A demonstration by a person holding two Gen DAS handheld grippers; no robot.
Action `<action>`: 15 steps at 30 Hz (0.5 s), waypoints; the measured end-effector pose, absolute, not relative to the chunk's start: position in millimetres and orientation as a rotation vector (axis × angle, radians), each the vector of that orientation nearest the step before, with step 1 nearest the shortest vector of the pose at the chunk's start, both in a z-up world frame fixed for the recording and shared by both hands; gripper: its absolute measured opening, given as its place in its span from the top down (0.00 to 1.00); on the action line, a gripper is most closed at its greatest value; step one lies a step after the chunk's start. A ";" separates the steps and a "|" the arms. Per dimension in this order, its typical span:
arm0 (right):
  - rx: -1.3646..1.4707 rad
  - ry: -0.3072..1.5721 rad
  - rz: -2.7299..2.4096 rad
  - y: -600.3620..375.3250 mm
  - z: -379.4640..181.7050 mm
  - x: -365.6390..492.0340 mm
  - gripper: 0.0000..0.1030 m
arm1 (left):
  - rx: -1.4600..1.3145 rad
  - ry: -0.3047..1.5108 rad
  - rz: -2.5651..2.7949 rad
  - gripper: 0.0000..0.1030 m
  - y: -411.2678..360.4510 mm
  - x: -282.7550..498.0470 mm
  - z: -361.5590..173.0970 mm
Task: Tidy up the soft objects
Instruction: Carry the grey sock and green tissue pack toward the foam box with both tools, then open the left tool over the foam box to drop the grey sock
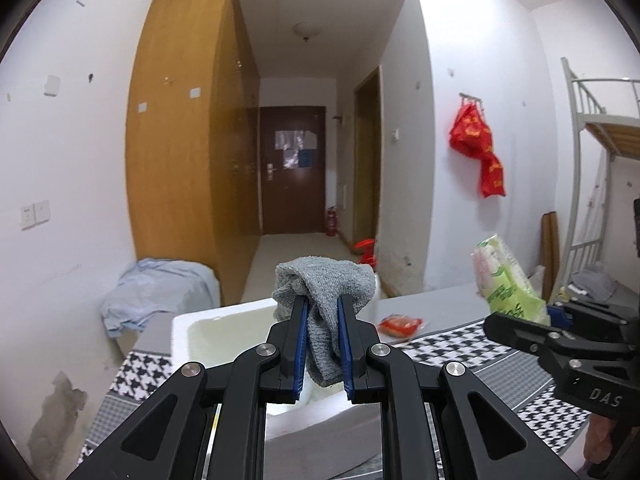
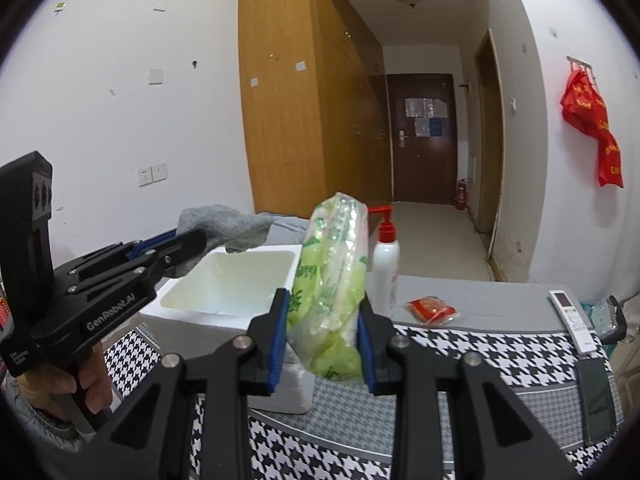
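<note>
My left gripper (image 1: 323,306) is shut on a bunched grey towel (image 1: 326,280), held in the air above the open white foam box (image 1: 224,324). The right wrist view shows that same left gripper (image 2: 188,236) and grey towel (image 2: 224,224) over the foam box (image 2: 228,284). My right gripper (image 2: 322,308) is shut on a green and white plastic pack of tissues (image 2: 332,280), held upright above the box's near right corner. In the left wrist view, the tissue pack (image 1: 504,276) and right gripper (image 1: 520,320) appear at the right.
A houndstooth cloth (image 2: 460,352) covers the table. On it lie a small red packet (image 2: 432,308), a white pump bottle (image 2: 386,264), a white remote (image 2: 572,318) and a dark phone (image 2: 596,400). A pale blue cloth heap (image 1: 156,292) sits at the left. A hand (image 2: 80,384) holds the left gripper.
</note>
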State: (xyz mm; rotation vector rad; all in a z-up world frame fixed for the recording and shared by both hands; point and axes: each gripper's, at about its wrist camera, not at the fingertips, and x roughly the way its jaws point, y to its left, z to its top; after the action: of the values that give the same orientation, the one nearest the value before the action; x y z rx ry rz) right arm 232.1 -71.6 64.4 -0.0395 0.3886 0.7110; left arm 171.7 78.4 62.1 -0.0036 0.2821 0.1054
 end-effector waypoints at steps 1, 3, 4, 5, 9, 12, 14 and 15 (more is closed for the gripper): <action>-0.041 0.391 0.718 -68.6 63.7 232.3 0.66 | -0.003 0.285 0.117 0.85 80.3 171.6 61.0; -0.044 0.397 0.730 -63.3 62.2 233.3 0.66 | -0.009 0.292 0.130 0.85 84.9 171.3 59.1; -0.047 0.399 0.733 -59.1 61.5 232.8 0.66 | -0.011 0.294 0.134 0.85 87.1 170.8 58.3; -0.048 0.401 0.736 -57.5 61.2 233.1 0.66 | -0.014 0.299 0.143 0.85 89.0 171.9 57.2; -0.052 0.407 0.749 -51.5 59.6 233.9 0.66 | -0.027 0.336 0.156 0.85 93.4 181.6 52.0; -0.057 0.411 0.749 -47.8 59.5 234.4 0.66 | -0.036 0.353 0.166 0.85 98.0 188.1 48.7; -0.060 0.414 0.743 -47.3 59.1 235.5 0.66 | -0.045 0.362 0.169 0.85 101.5 191.8 47.4; -0.062 0.416 0.740 -47.1 58.9 236.3 0.66 | -0.047 0.364 0.171 0.85 102.7 193.1 46.9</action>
State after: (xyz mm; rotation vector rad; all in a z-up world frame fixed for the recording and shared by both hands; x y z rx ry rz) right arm 236.3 -47.1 58.9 -0.0615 0.4162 0.7400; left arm 193.1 102.7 46.9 -0.0473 0.3644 0.1714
